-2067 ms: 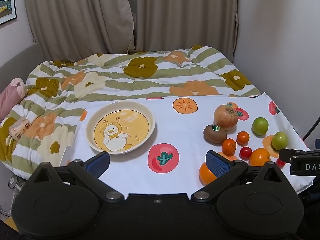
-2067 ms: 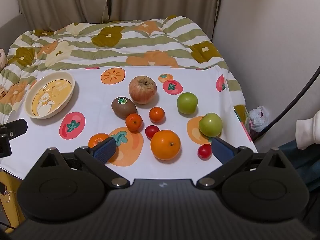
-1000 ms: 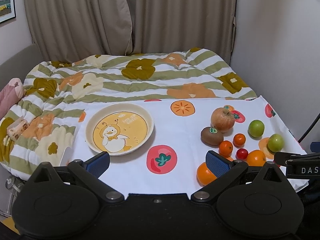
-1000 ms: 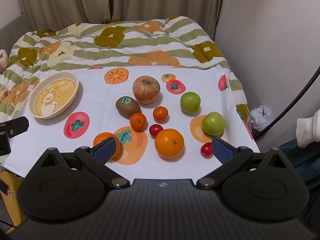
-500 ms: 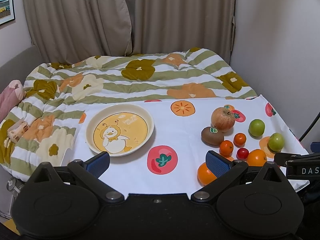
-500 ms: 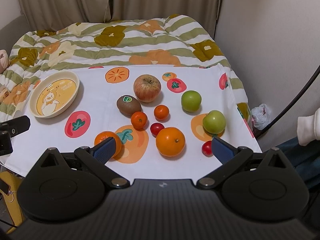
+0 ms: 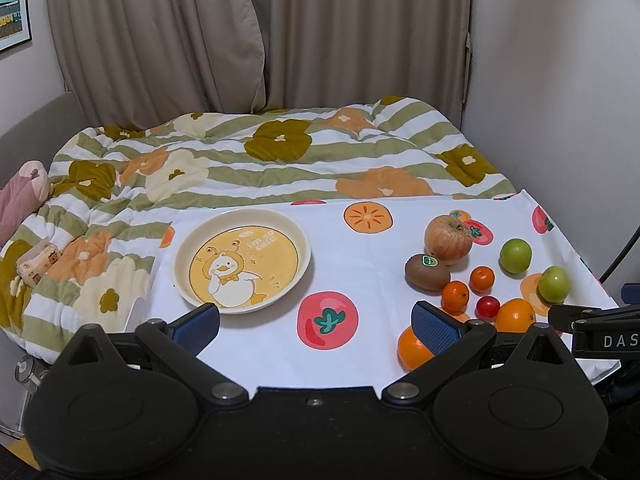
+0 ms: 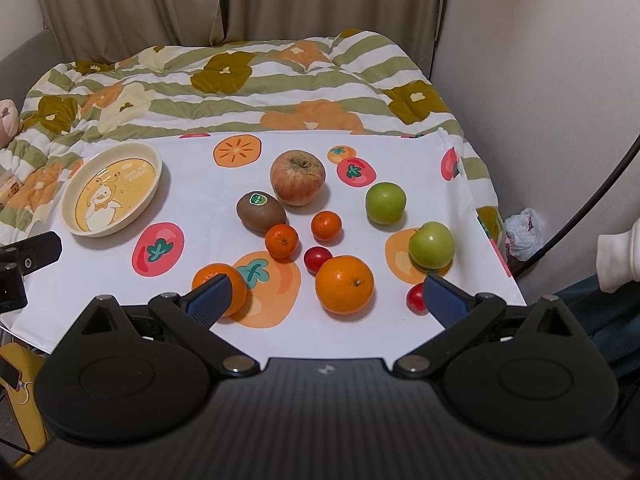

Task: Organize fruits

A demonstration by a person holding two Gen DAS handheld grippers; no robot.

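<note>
A cream plate with a yellow duck print (image 7: 243, 260) (image 8: 112, 194) lies on the left of a white fruit-print cloth (image 7: 360, 280). Fruit lies loose on the right: a red apple (image 8: 297, 176), a kiwi (image 8: 261, 212), two green apples (image 8: 385, 203) (image 8: 431, 245), two small mandarins (image 8: 281, 241) (image 8: 326, 225), a large orange (image 8: 344, 284), another orange (image 8: 220, 288) and two cherry tomatoes (image 8: 317, 258) (image 8: 416, 297). My left gripper (image 7: 316, 324) is open and empty, above the cloth's near edge. My right gripper (image 8: 326, 298) is open and empty, just short of the large orange.
The cloth lies on a bed with a green-striped flower quilt (image 7: 260, 160). Curtains (image 7: 280, 40) hang behind and a wall (image 8: 540, 80) stands on the right. A white plastic bag (image 8: 524, 232) lies on the floor by the bed's right side.
Both views have shifted slightly; the right gripper has crept forward toward the fruit. Both grippers stay open and no fruit has moved.
</note>
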